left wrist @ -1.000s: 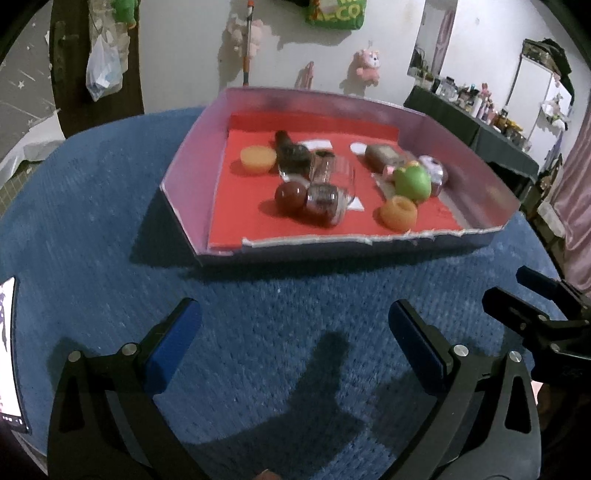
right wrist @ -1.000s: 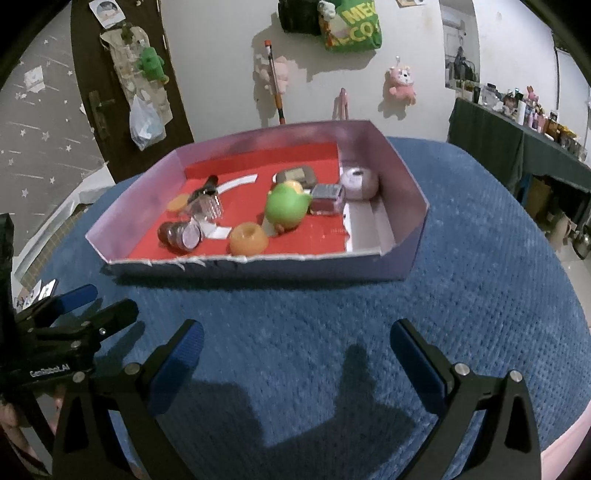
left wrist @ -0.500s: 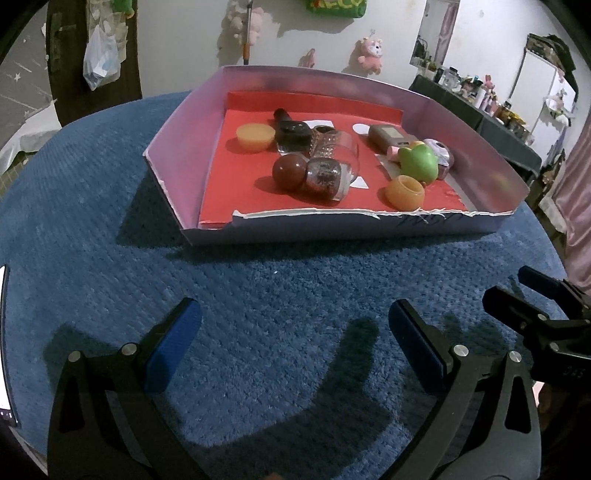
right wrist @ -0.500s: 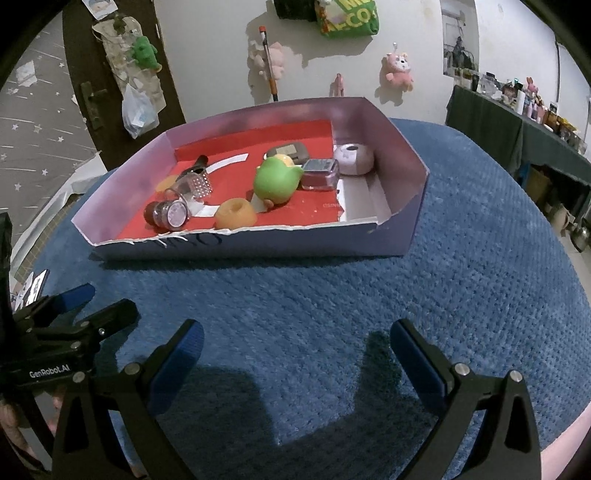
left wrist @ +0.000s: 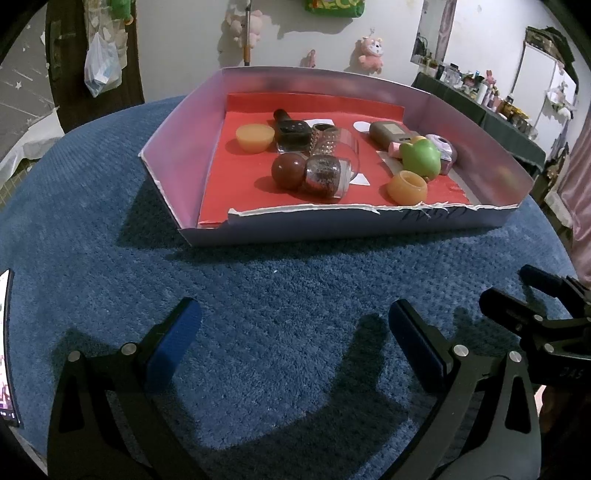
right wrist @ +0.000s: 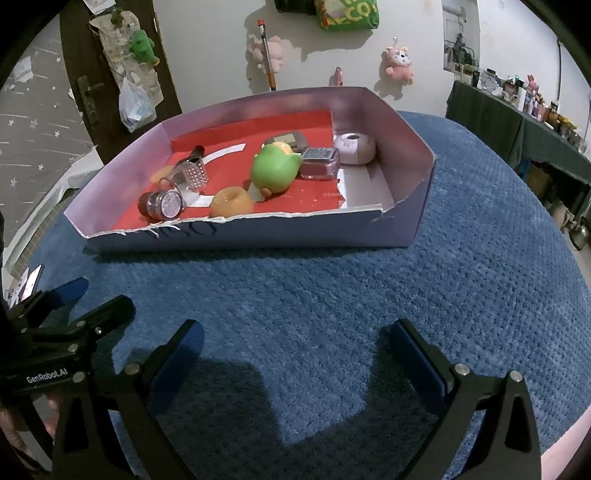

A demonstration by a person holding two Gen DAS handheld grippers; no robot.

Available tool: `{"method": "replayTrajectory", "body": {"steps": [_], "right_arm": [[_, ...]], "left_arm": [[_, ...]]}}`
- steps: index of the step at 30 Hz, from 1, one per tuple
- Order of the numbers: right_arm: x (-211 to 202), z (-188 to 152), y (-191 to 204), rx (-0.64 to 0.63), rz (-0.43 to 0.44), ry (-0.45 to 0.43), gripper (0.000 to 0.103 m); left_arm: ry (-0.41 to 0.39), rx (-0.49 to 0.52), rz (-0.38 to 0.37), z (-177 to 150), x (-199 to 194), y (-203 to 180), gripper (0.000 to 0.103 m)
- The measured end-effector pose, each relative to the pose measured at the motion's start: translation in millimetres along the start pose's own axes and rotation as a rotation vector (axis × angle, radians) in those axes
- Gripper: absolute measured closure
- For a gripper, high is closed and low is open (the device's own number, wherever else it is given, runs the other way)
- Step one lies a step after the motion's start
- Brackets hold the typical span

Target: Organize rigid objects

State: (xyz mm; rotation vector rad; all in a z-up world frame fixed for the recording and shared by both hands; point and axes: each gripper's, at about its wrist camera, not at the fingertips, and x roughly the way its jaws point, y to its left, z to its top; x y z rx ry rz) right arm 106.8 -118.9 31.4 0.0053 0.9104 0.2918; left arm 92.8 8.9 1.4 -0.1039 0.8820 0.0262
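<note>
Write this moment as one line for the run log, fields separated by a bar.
left gripper: open, empty | right gripper: open, empty | both over blue mat | objects in cardboard tray | none grasped

**Lived-in home room, set up for tabletop sorting**

Clearly domestic, not a lab or shop. At 12 o'clock, a white wall (right wrist: 207,44) hung with pink plush toys (right wrist: 398,64) and a green snack bag (right wrist: 347,14). At 10 o'clock, a dark wooden door (right wrist: 85,92) with a handle, a plastic bag (right wrist: 136,103) and a green plush (right wrist: 142,44) hanging on it. At 2 o'clock, a dark-draped side table (right wrist: 517,118) crowded with bottles and jars. Underneath, a round table under a blue textured cloth (right wrist: 332,295), with a cardboard tray (right wrist: 295,232) of small household objects.
</note>
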Motion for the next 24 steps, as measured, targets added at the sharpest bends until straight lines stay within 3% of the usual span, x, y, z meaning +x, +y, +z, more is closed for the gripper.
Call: {"method": "replayTrajectory", "body": {"steps": [24], "right_arm": [[1.7, -0.5, 0.6, 0.003, 0.000, -0.004, 0.000]], "left_arm": [[0.010, 0.010, 0.022, 1.0, 1.1, -3.9, 0.000]]}}
